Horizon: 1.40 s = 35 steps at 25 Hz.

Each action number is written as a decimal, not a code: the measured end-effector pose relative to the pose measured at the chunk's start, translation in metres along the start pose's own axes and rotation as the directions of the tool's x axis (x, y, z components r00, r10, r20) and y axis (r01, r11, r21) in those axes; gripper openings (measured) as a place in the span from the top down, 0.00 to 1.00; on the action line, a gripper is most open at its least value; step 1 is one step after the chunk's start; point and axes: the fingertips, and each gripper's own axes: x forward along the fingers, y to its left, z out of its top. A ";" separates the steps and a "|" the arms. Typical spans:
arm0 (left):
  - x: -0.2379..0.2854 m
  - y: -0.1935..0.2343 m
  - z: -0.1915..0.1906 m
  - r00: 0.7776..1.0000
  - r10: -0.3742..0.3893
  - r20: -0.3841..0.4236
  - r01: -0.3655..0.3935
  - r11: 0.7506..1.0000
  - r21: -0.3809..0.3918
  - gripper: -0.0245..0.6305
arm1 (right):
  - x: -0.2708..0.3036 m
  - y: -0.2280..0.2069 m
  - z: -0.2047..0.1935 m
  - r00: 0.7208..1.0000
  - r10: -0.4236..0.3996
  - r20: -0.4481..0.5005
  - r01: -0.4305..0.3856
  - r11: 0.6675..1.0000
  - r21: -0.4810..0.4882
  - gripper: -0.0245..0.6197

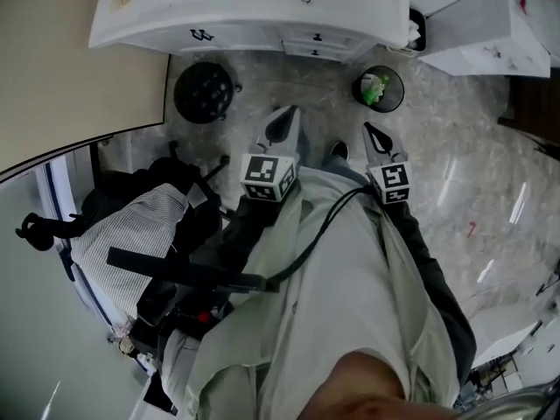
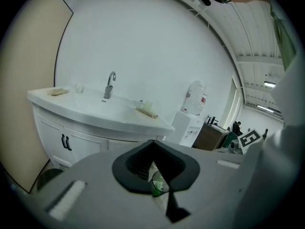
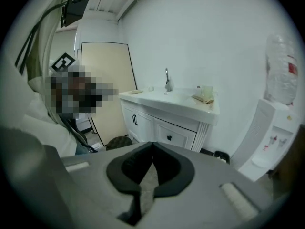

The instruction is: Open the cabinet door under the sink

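The white sink cabinet (image 1: pixel 254 16) stands ahead, its door shut, with a pair of black door handles (image 1: pixel 199 35) at its left front. My left gripper (image 1: pixel 284 116) and right gripper (image 1: pixel 372 131) are both held out over the floor, well short of the cabinet, and both are shut with nothing in them. In the left gripper view the closed jaw tips (image 2: pixel 153 142) lie below and right of the door handles (image 2: pixel 66 142). In the right gripper view the closed tips (image 3: pixel 152 143) sit below the cabinet, right of the handles (image 3: pixel 135 119).
A black round bin (image 1: pixel 204 92) sits on the floor before the cabinet's left, and a small bin with green waste (image 1: pixel 379 87) to its right. A water dispenser (image 1: pixel 490 24) stands at right, a beige board (image 1: pixel 79 59) at left, and bags (image 1: pixel 131 226) lie beside the person.
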 end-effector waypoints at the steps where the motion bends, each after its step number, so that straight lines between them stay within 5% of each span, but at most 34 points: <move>1: 0.002 0.010 0.004 1.000 -0.003 -0.003 0.003 1.000 0.000 0.95 | 0.013 0.003 0.005 1.000 -0.008 -0.005 0.008 1.000 -0.014 0.96; 9: 0.024 0.090 0.032 1.000 -0.018 0.000 0.018 0.999 0.048 0.95 | 0.100 0.019 0.060 0.998 -0.005 0.062 0.018 0.977 -0.213 0.96; 17: 0.031 0.130 0.001 0.996 0.036 -0.079 -0.031 0.997 0.064 0.95 | 0.177 -0.014 0.057 0.999 -0.026 -0.030 0.012 0.919 -0.395 0.96; 21: 0.038 0.147 -0.035 0.987 0.123 -0.107 -0.119 0.992 0.045 0.95 | 0.216 -0.036 0.049 0.998 -0.064 -0.019 0.051 0.920 -0.389 0.96; 26: 0.060 0.161 -0.083 0.979 0.194 -0.059 -0.196 0.980 -0.022 0.95 | 0.264 -0.042 0.029 0.991 0.027 0.130 0.017 0.945 -0.326 0.94; 30: 0.071 0.171 -0.121 0.962 0.267 -0.060 -0.272 0.954 -0.122 0.95 | 0.298 -0.052 0.004 0.996 -0.010 0.090 0.036 0.956 -0.292 0.86; 35: 0.107 0.172 -0.139 0.966 0.256 -0.019 -0.256 0.955 -0.148 0.95 | 0.315 -0.075 -0.016 0.987 -0.076 0.141 0.099 0.981 -0.169 0.83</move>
